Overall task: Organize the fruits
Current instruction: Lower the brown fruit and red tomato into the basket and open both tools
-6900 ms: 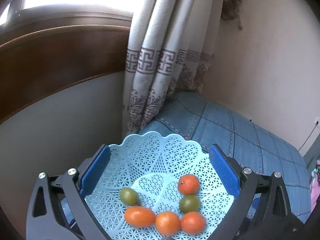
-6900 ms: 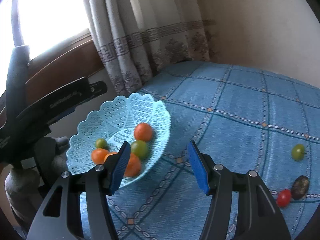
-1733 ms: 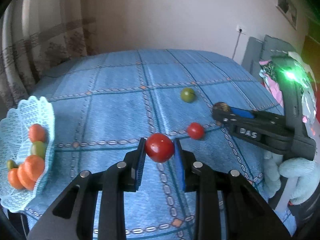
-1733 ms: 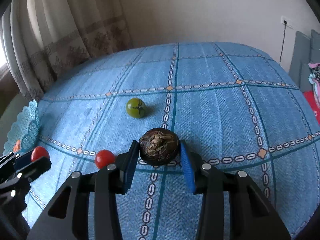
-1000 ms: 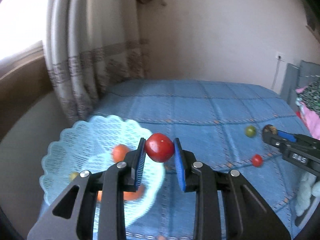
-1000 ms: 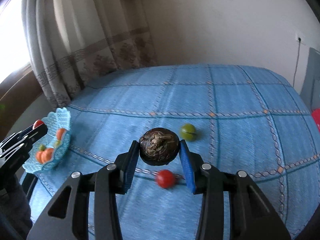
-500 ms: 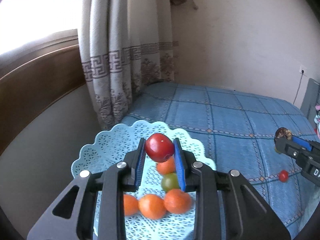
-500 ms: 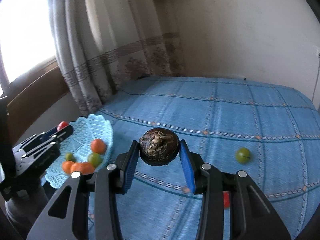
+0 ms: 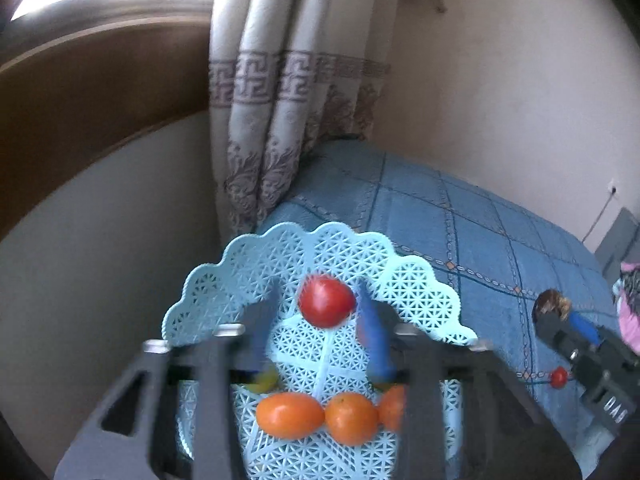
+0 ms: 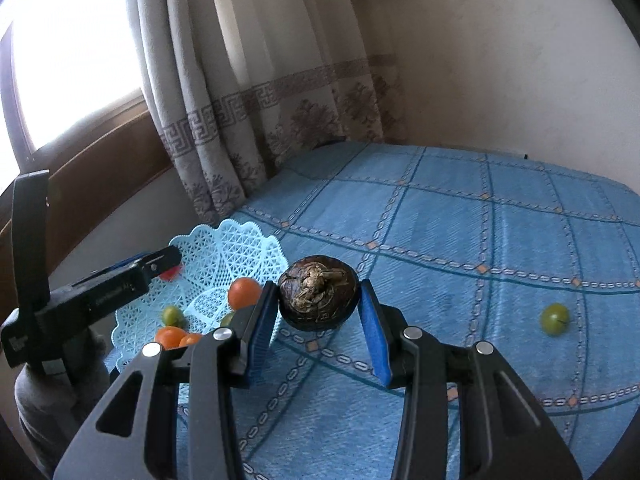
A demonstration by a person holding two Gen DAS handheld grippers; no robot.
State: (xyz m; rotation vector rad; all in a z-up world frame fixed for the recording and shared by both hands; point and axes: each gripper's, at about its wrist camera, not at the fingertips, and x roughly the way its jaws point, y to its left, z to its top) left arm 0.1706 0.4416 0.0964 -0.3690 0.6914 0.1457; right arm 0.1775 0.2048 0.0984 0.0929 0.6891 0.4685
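Left claw (image 9: 320, 328) now apart from tomato (image 9: 326, 306)

My left gripper (image 9: 320, 320) looks spread wide, fingers blurred, with the red tomato (image 9: 326, 306) between the jaws touching neither pad. Beneath them sits the blue basket (image 9: 248, 264), orange fruits (image 9: 320, 418) lying below the jaws.

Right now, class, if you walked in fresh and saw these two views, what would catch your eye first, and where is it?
First, the red tomato between the opened fingers of the left gripper, above the pale blue basket of orange and green fruit. Next, the dark brown fruit between the right gripper's blue pads, over the blue checked bedspread. A green fruit lies alone on the bedspread.
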